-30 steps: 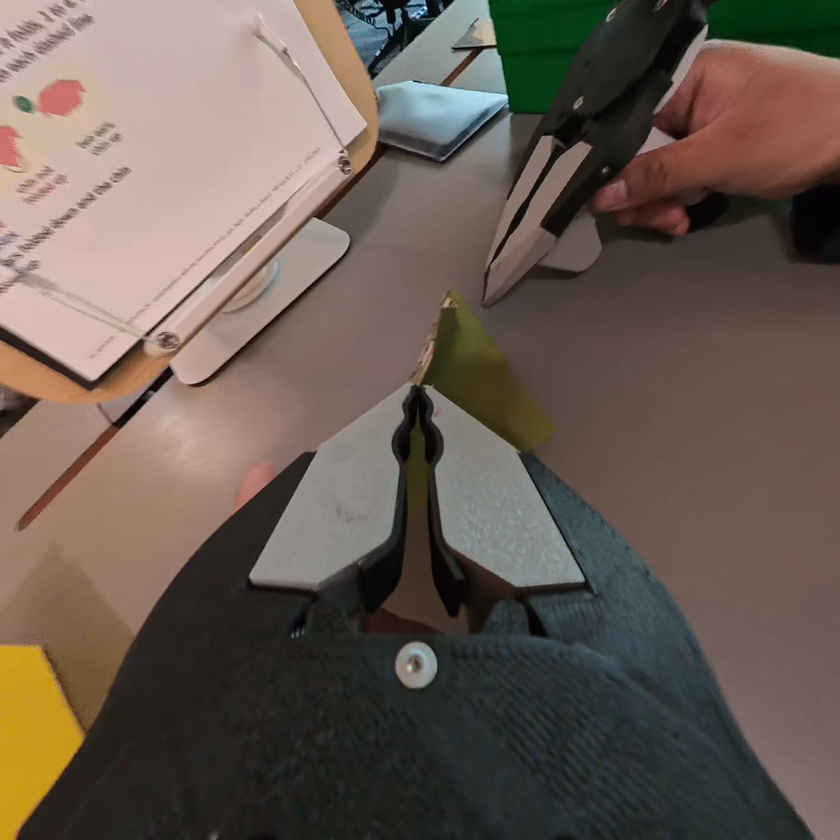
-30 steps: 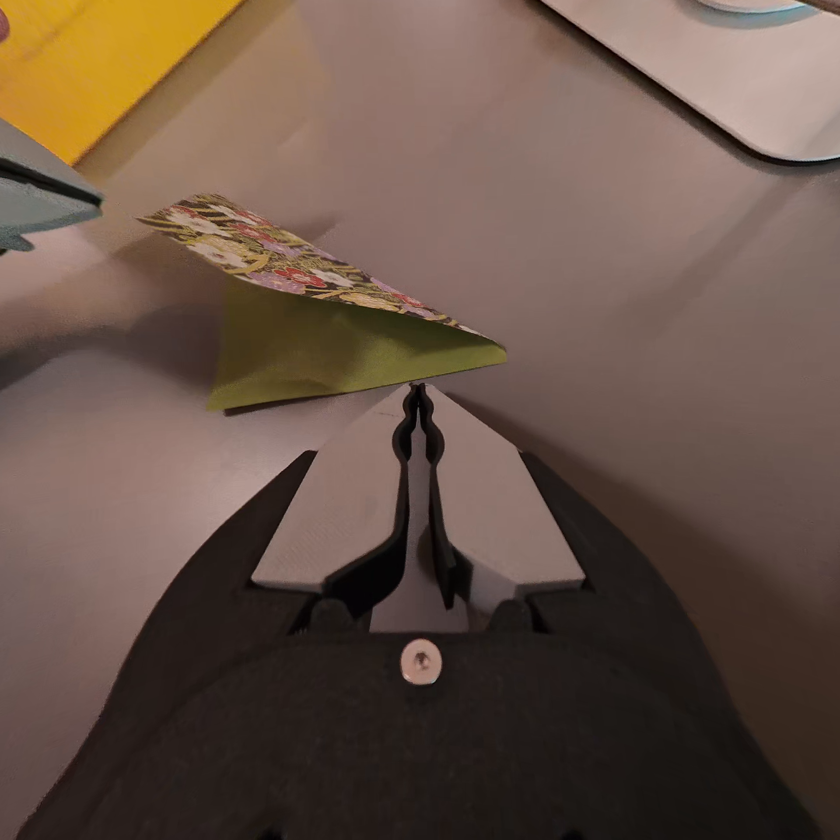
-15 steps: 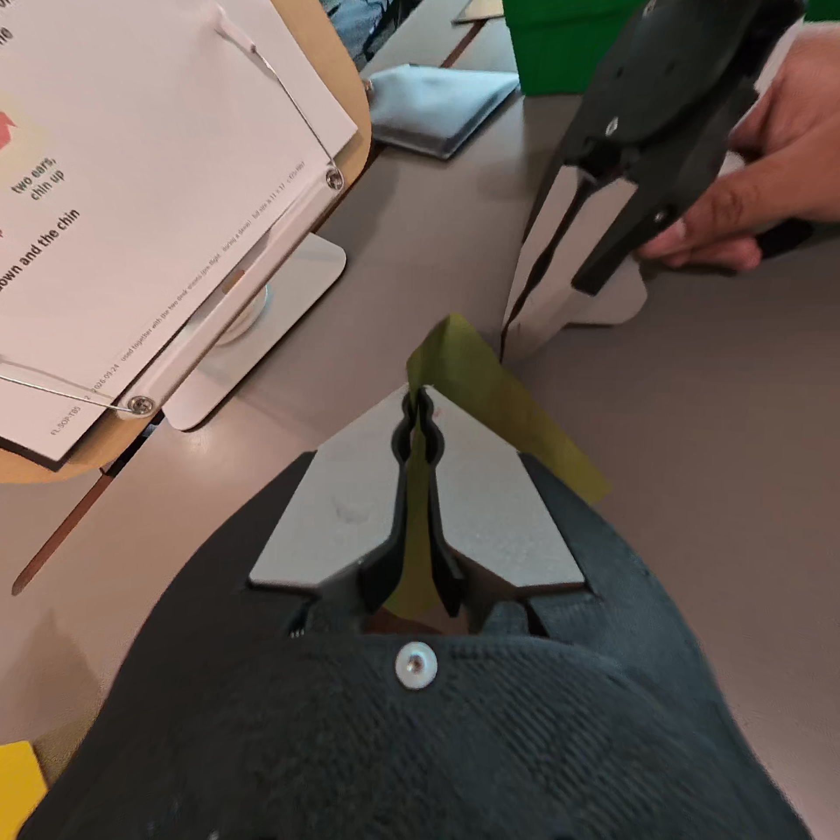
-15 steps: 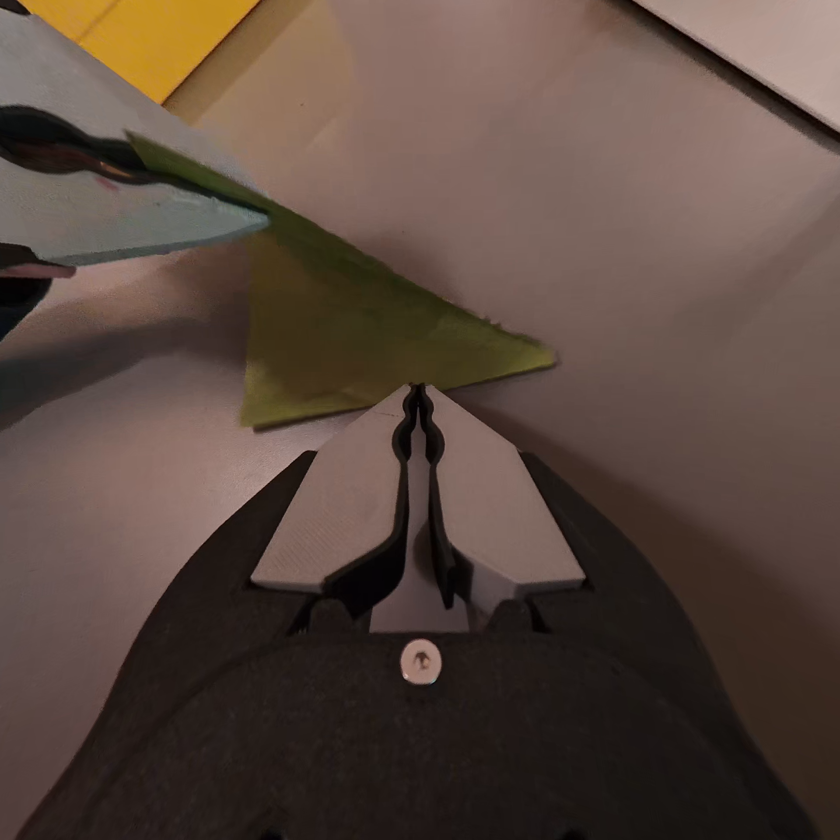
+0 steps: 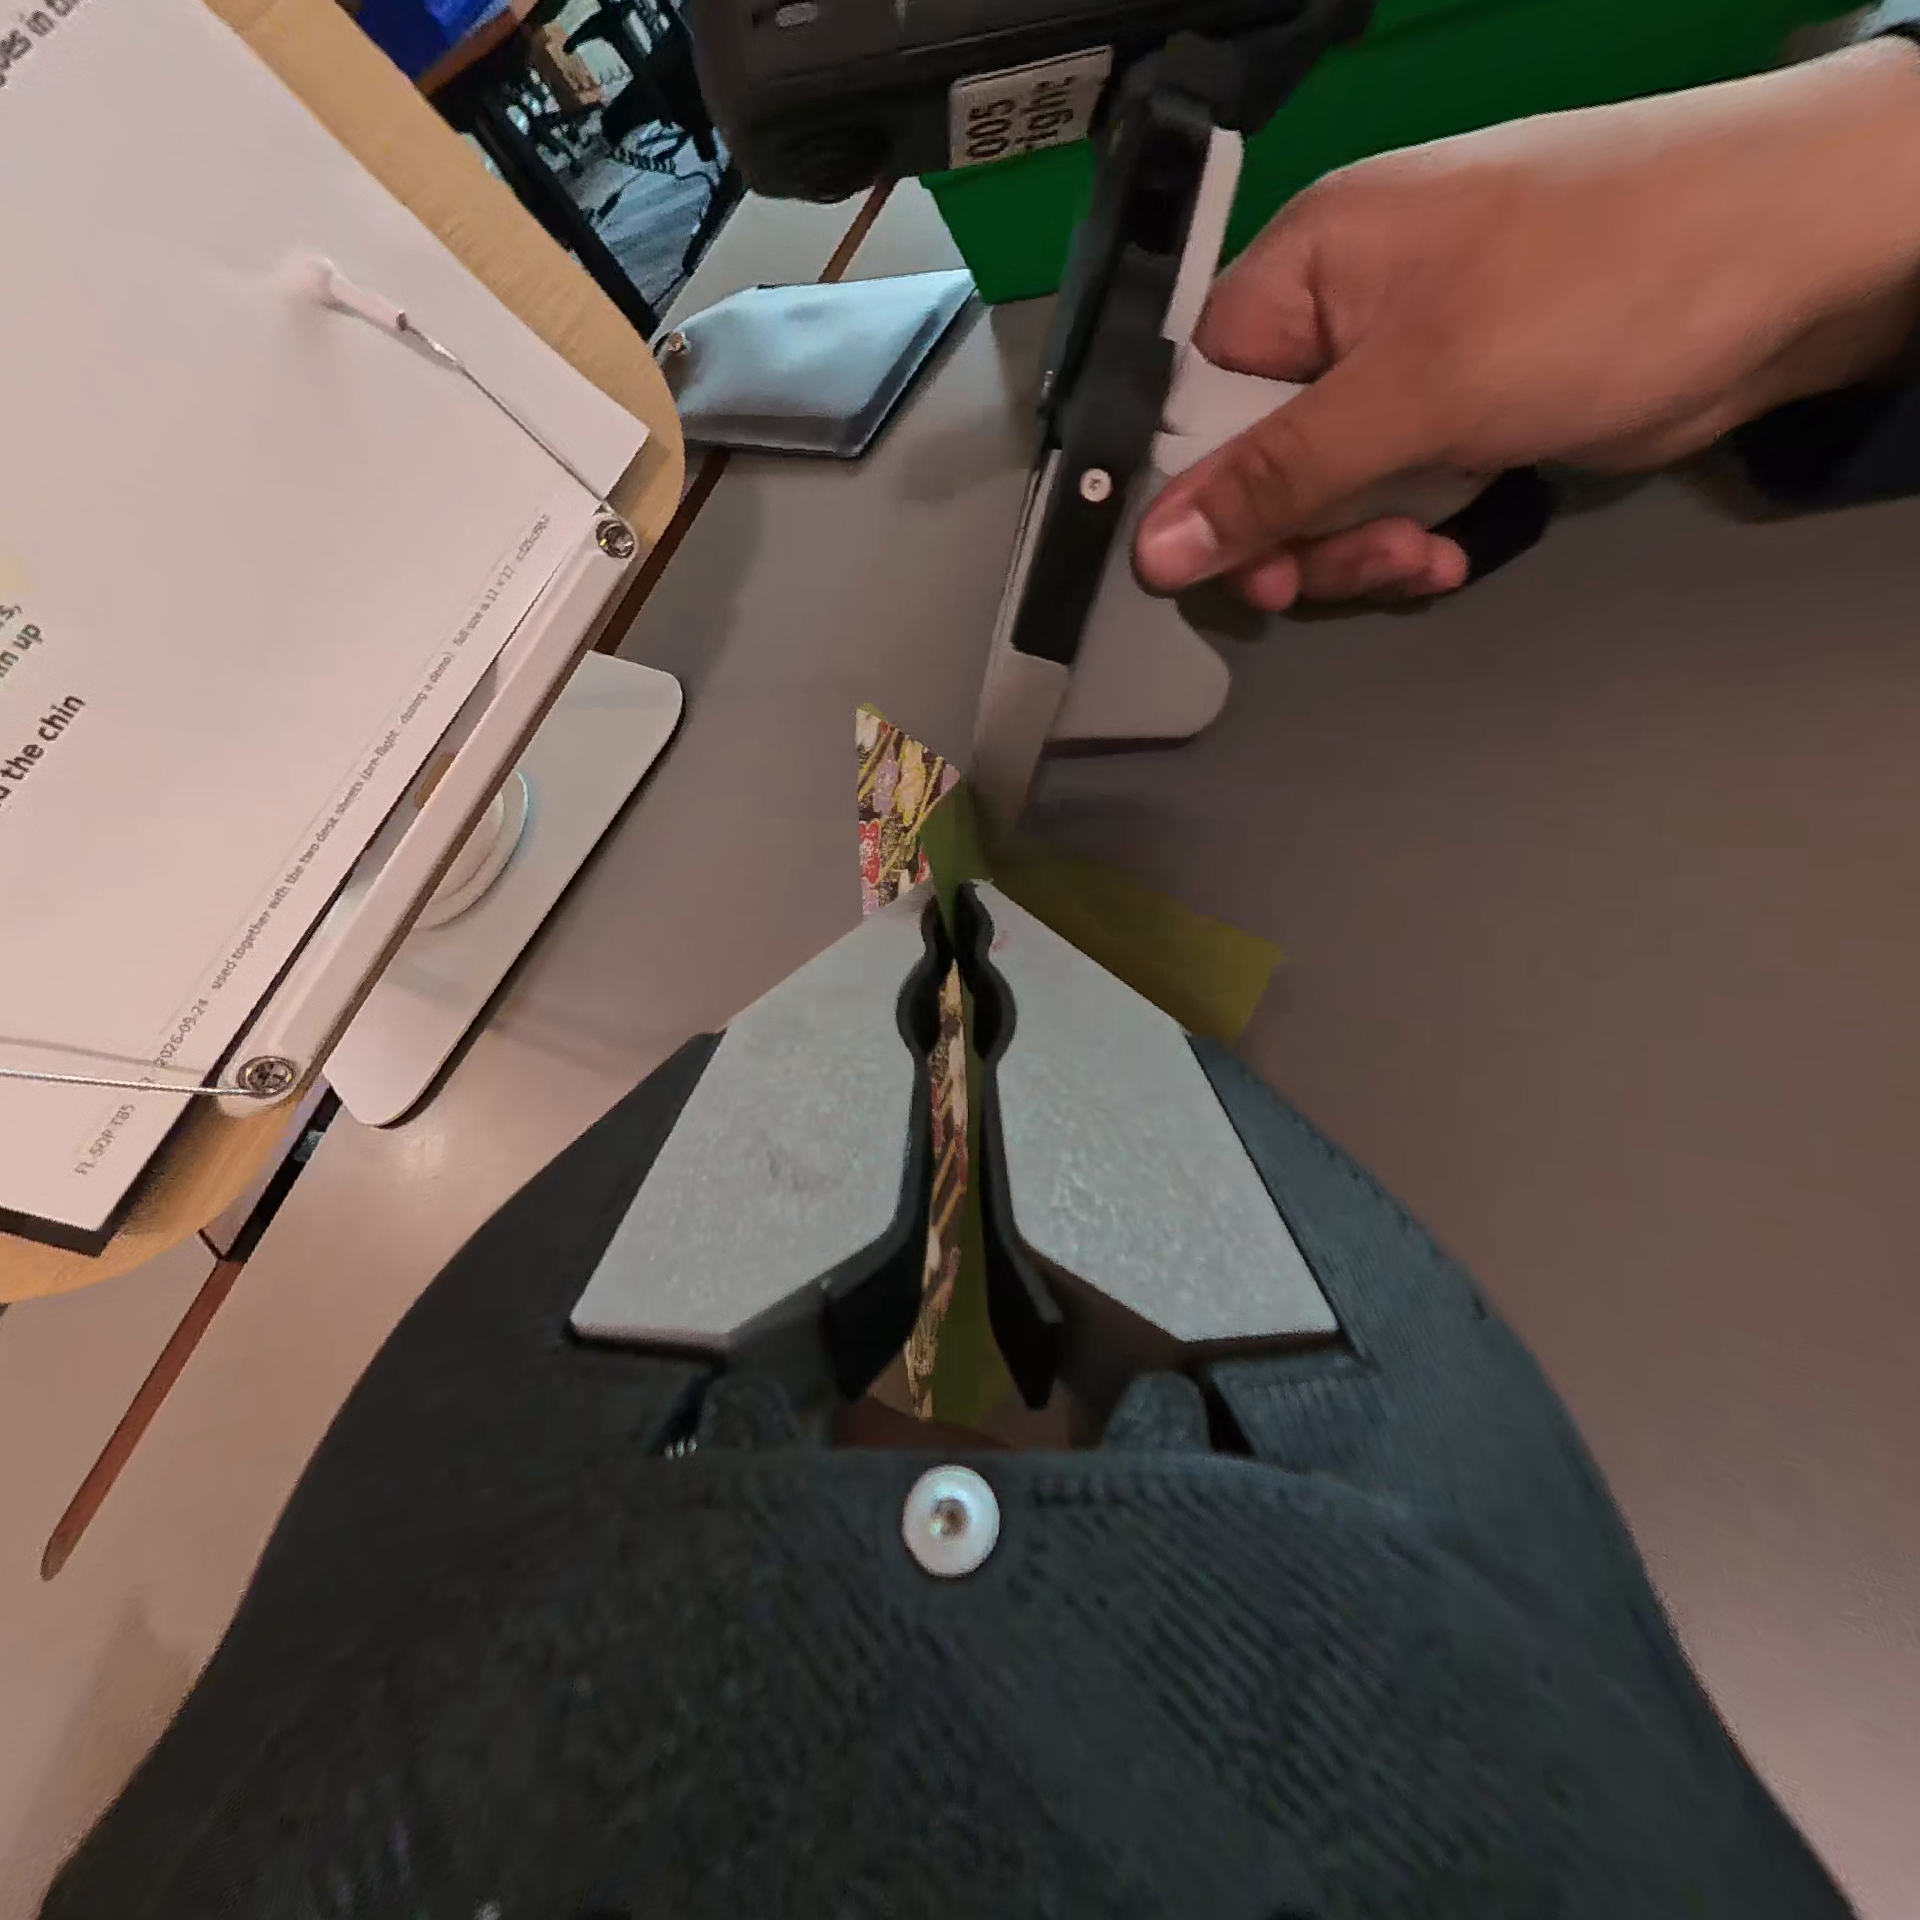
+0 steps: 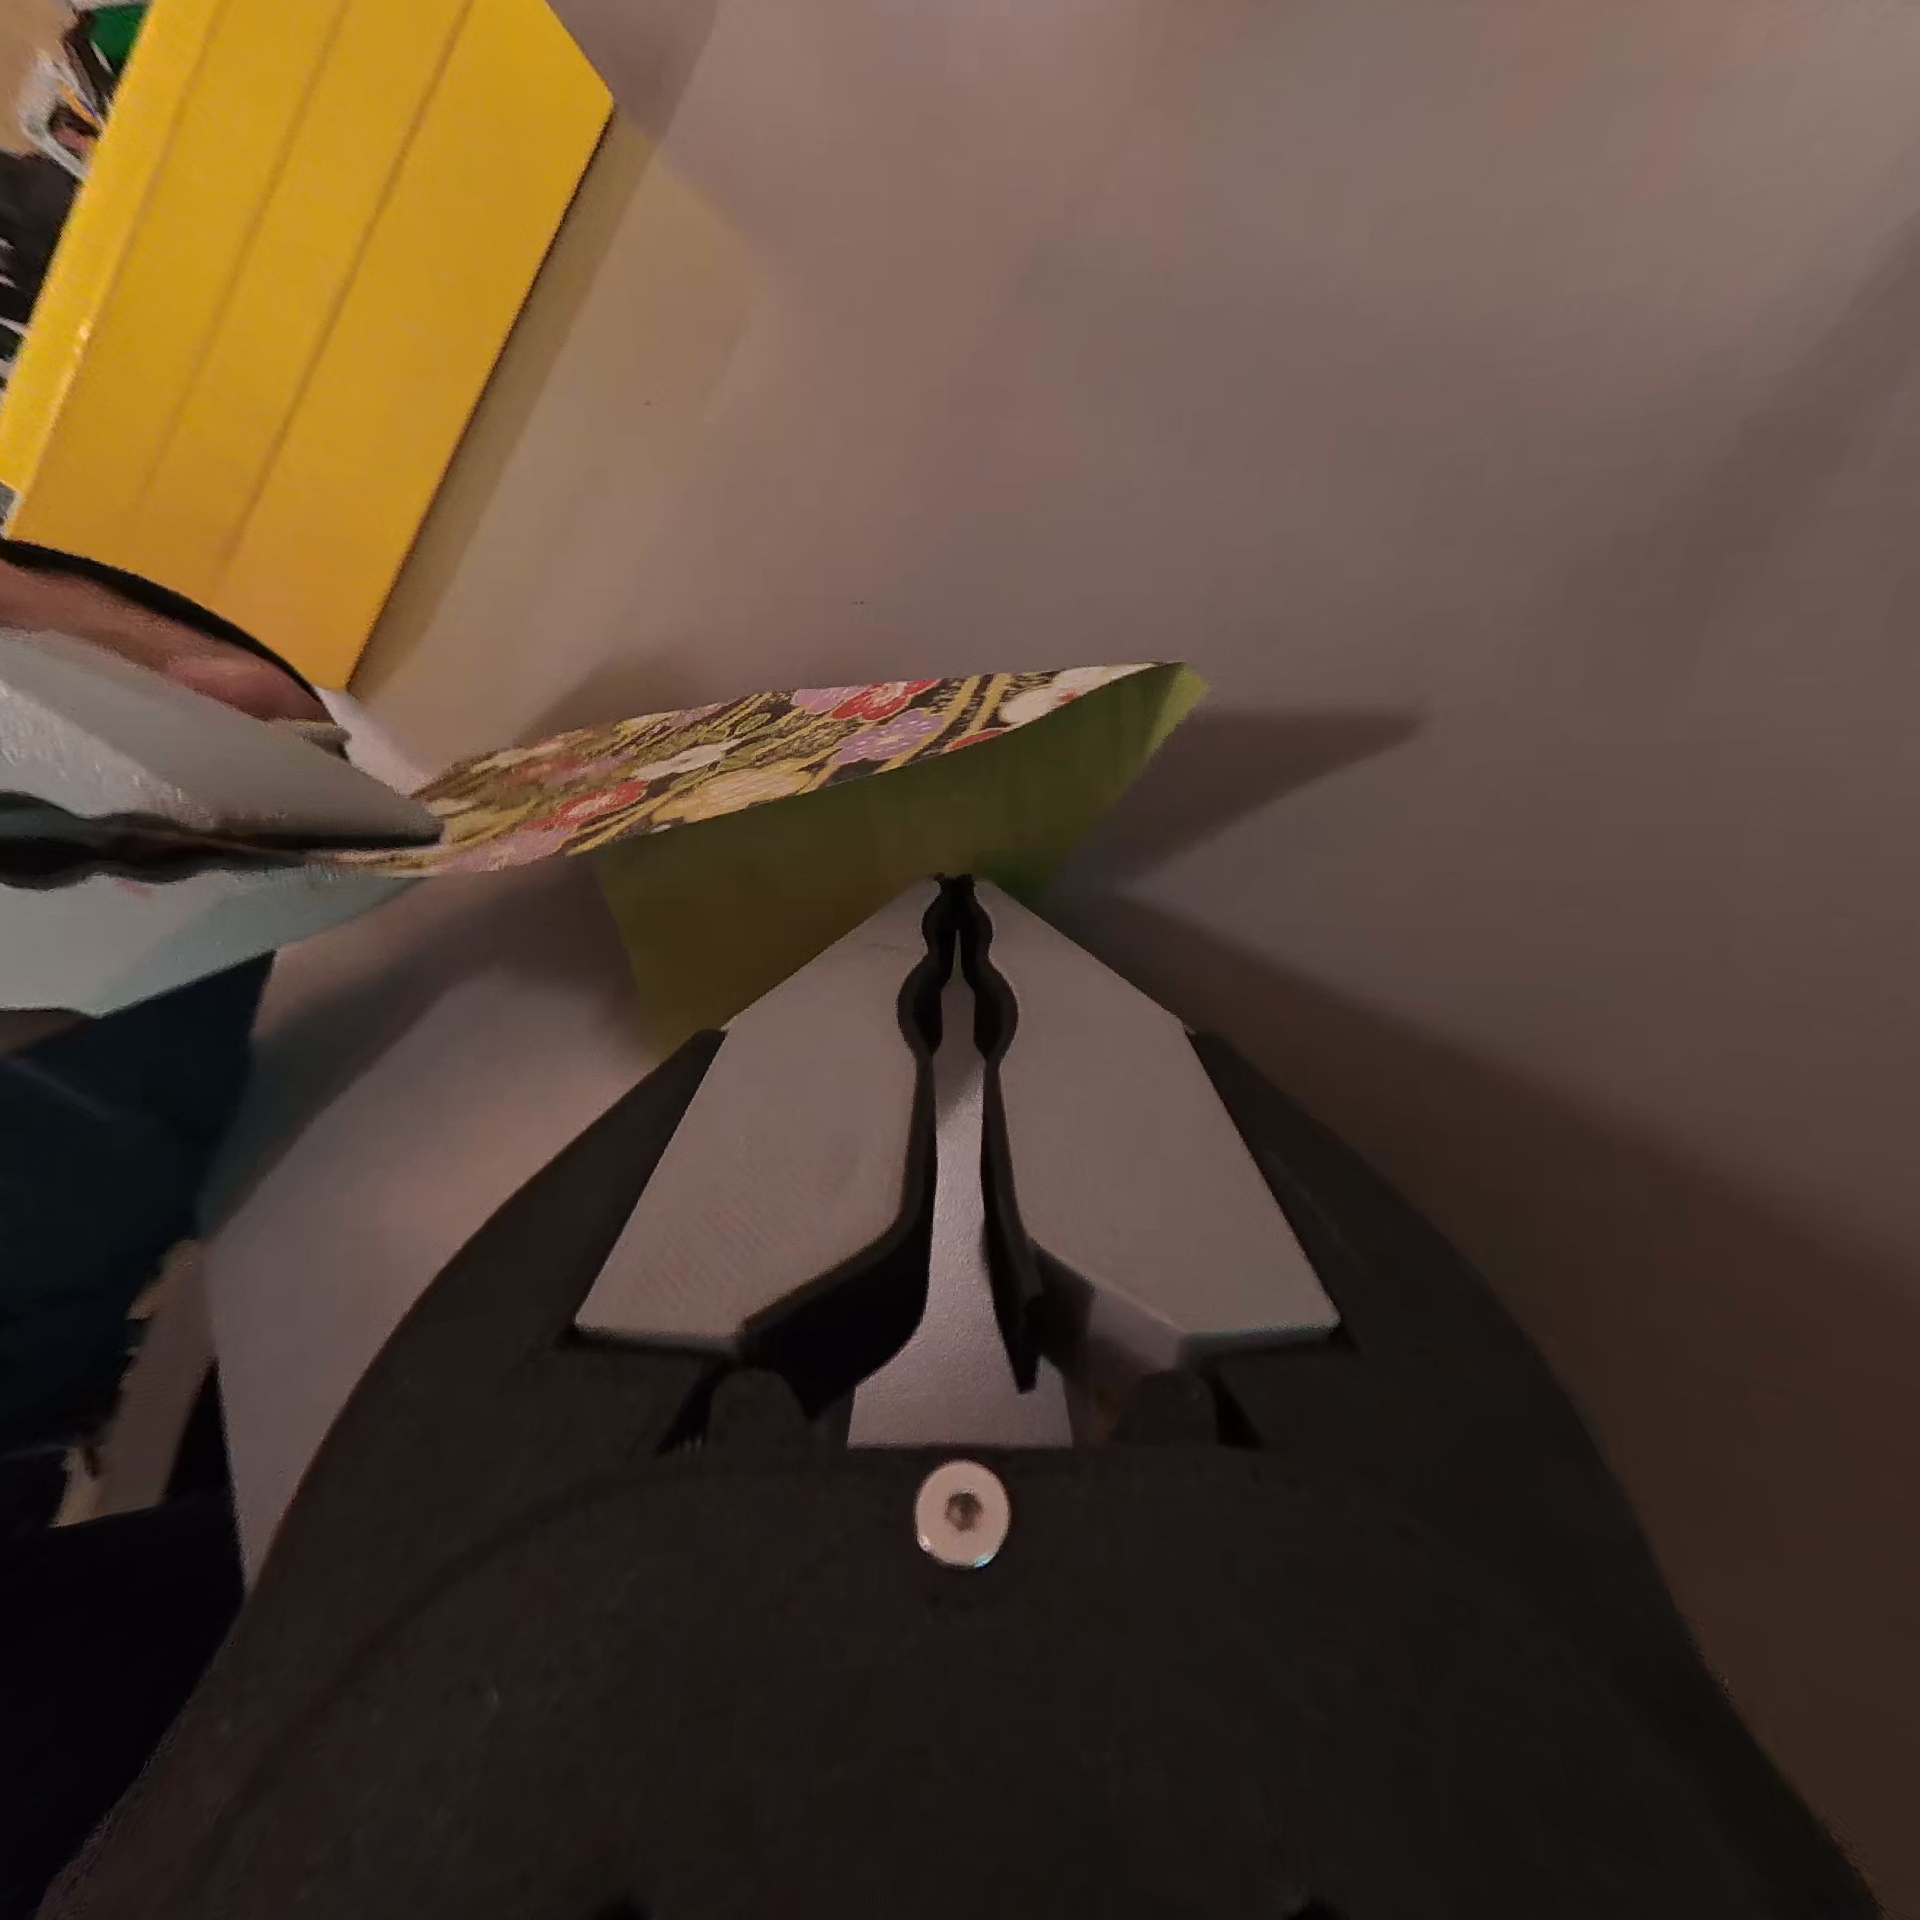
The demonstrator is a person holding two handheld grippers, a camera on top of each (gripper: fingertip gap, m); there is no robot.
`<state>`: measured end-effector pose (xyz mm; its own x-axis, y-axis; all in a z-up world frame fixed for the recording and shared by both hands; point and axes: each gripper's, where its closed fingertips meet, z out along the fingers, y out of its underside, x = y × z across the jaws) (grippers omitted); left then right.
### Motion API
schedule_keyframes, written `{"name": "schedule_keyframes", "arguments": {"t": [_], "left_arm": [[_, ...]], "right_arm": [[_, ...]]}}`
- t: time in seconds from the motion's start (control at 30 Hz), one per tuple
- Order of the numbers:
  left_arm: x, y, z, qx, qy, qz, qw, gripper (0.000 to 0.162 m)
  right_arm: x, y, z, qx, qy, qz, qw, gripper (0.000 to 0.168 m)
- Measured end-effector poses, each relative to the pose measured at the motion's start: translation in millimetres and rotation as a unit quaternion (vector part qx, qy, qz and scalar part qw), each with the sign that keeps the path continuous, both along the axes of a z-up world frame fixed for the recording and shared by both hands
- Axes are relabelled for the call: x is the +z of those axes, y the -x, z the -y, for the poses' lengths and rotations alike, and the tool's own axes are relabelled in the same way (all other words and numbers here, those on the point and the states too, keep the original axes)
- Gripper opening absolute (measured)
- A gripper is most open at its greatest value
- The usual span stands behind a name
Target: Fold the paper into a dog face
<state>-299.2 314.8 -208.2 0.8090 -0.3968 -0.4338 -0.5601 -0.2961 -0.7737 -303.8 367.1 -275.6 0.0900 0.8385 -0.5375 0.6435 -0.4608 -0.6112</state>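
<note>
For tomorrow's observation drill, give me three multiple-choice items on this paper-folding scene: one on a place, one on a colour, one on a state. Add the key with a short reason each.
1. Where does the yellow box stand?
A. on the table, beyond the left gripper in the right wrist view
B. on top of the paper
C. inside the green bin

2. What colour is the plain side of the paper?
A. white
B. green
C. blue

3. What is the left gripper doing?
A. standing open above the table
B. shut on nothing
C. shut on the paper

Key:
1 A, the right wrist view shows the box resting on the table, up left, behind that gripper.
2 B, the side opposite the floral print is green.
3 C, floral and green layers run between its closed fingers.
</note>
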Motion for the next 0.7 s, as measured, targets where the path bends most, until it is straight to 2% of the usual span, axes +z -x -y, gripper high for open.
{"name": "schedule_keyframes", "arguments": {"t": [0.03,0.17,0.3,0.4,0.53,0.7], "left_arm": [[-0.6,-1.9,2.0,-0.007,-0.001,-0.002,1.0,0.0],[-8.1,-5.1,7.3,-0.03,0.004,-0.017,0.999,0.0],[-18.9,-9.3,11.9,-0.057,0.016,-0.026,0.998,0.0],[-18.9,-2.2,9.9,-0.04,0.011,-0.027,0.999,0.0],[-10.6,4.2,6.0,-0.014,-0.007,-0.01,1.0,0.0],[-10.7,9.9,5.1,0.0,-0.008,-0.006,1.0,0.0]], "right_arm": [[0.4,-0.8,-0.2,-0.002,0.009,0.001,1.0,0.0],[13.2,-2.1,-2.4,-0.011,0.034,-0.023,0.999,0.0],[3.2,-4.4,-8.2,-0.02,0.034,-0.002,0.999,0.0],[-1.1,-7.9,-5.7,-0.013,0.044,0.014,0.999,0.0],[9.8,-13.7,5.3,0.006,0.063,0.005,0.998,0.0],[2.9,-18.9,10.5,0.01,0.04,0.035,0.999,0.0]]}}
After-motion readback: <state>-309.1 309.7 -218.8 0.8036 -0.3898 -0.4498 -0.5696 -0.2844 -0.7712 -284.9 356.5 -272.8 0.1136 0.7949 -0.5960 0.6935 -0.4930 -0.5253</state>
